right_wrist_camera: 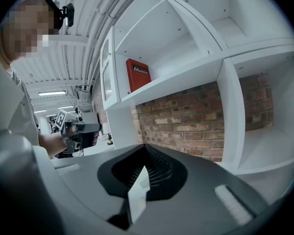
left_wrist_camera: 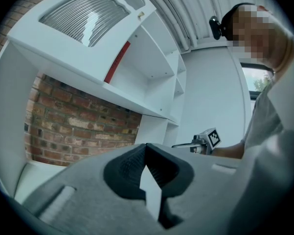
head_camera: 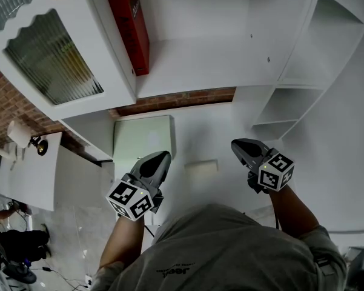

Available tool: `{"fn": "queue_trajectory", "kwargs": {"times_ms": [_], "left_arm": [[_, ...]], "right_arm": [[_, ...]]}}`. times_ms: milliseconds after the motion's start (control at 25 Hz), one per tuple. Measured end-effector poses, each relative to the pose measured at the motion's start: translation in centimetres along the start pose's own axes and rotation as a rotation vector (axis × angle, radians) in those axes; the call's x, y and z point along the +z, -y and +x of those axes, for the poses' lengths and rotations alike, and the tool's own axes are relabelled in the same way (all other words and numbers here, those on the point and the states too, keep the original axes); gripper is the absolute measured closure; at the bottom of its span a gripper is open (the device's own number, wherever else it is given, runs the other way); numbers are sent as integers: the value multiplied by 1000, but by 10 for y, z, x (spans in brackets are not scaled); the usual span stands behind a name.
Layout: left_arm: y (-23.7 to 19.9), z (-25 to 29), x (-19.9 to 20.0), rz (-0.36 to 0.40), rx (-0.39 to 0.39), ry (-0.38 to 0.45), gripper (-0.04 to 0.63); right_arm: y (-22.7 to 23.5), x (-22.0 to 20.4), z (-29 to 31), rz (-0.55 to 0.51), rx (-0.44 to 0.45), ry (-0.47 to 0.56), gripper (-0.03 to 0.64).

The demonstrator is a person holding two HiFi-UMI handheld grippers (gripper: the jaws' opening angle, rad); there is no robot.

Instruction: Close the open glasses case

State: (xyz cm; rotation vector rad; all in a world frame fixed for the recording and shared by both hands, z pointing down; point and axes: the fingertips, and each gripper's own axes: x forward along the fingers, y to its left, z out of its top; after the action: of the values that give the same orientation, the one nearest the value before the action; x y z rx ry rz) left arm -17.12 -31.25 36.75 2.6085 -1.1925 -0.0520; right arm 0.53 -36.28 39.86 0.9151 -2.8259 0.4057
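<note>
At the far left of the head view a small black lamp (head_camera: 40, 145) sits on a white ledge, and above it hangs a white cabinet door (head_camera: 51, 65) with ribbed glass and a round knob. Next to it, on a white shelf (head_camera: 200, 65), a red book (head_camera: 130, 26) stands upright; the right gripper view shows white lettering and a small triangle mark on its cover, too small to read. Below the shelf a strip of brick wall (head_camera: 182, 99) shows, and a pale green box (head_camera: 143, 136) rests on the white desk (head_camera: 218, 126) against it. The left gripper (head_camera: 164, 157) is held just in front of that box, its marker cube (head_camera: 131, 200) printed with black and white squares; its jaws are clenched together with nothing between them. The glasses case (head_camera: 201, 167), a small cream oblong, lies flat on the desk between the two grippers, touched by neither, and looks to have its lid down. The right gripper (head_camera: 237, 145) is held to the right of the case, its jaws also pressed together on nothing. The person's grey shirt (head_camera: 218, 253) carries a small dark print that cannot be read for certain. Open white compartments (head_camera: 278, 117) fill the far right.
</note>
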Motion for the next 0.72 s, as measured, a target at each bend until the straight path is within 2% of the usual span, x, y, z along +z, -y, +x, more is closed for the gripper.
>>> {"fn": "queue_trajectory", "kwargs": {"times_ms": [320,720], "left_arm": [[2,0,1,34,3,-3,598],[5,-3,3,36,0,-1,598]], "right_arm": [[-2,0,-1,-20,4,-3,609],[-4,0,-5,-35,2,-17,609]]}}
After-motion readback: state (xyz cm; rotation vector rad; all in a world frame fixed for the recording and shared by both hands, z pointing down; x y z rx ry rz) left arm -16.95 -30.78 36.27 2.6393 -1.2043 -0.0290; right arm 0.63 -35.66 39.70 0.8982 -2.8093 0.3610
